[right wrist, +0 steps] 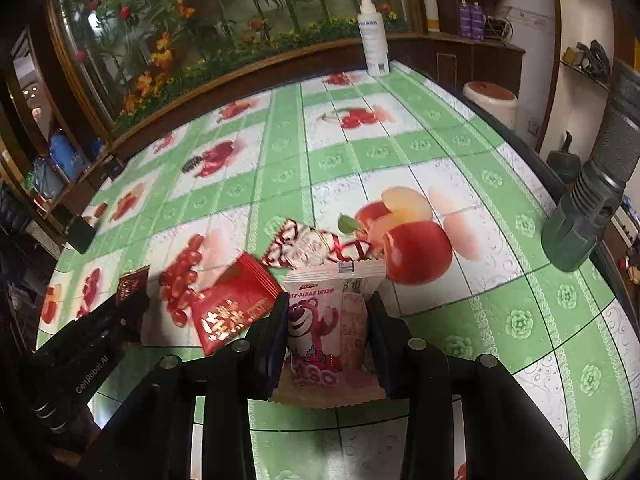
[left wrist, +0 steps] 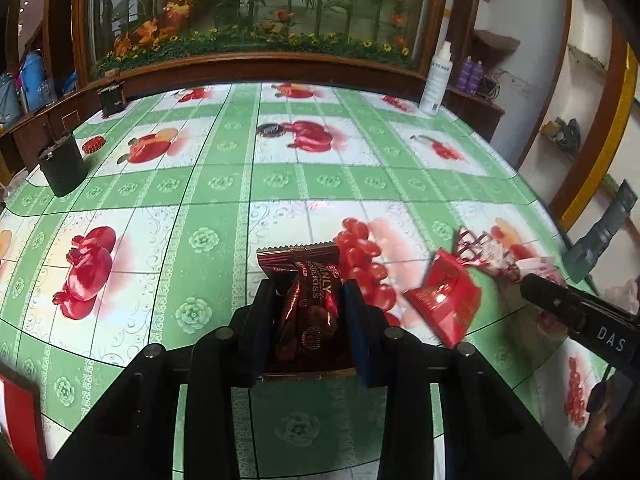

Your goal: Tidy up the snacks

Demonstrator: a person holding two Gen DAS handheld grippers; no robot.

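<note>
While I count four snack packets, my left gripper point(left wrist: 308, 304) is clenched on the dark red crinkly foil packet point(left wrist: 306, 300), lifted over the near table. My right gripper point(right wrist: 328, 320) grasps the pink bear packet point(right wrist: 324, 320). Between them lie two more: a flat red packet point(right wrist: 232, 304) and, just beyond it, a red-and-white wrapper point(right wrist: 312, 246) (touching, I think). Far right stands one white spray bottle point(right wrist: 372, 40) on the glossy green fruit-print tablecloth point(right wrist: 500, 280).

Tabletop point(left wrist: 224, 200), green fruit-print cover: red packet point(left wrist: 442, 300), red-white wrapper point(left wrist: 486, 254), black cup point(left wrist: 62, 164), white bottle point(left wrist: 436, 80).
</note>
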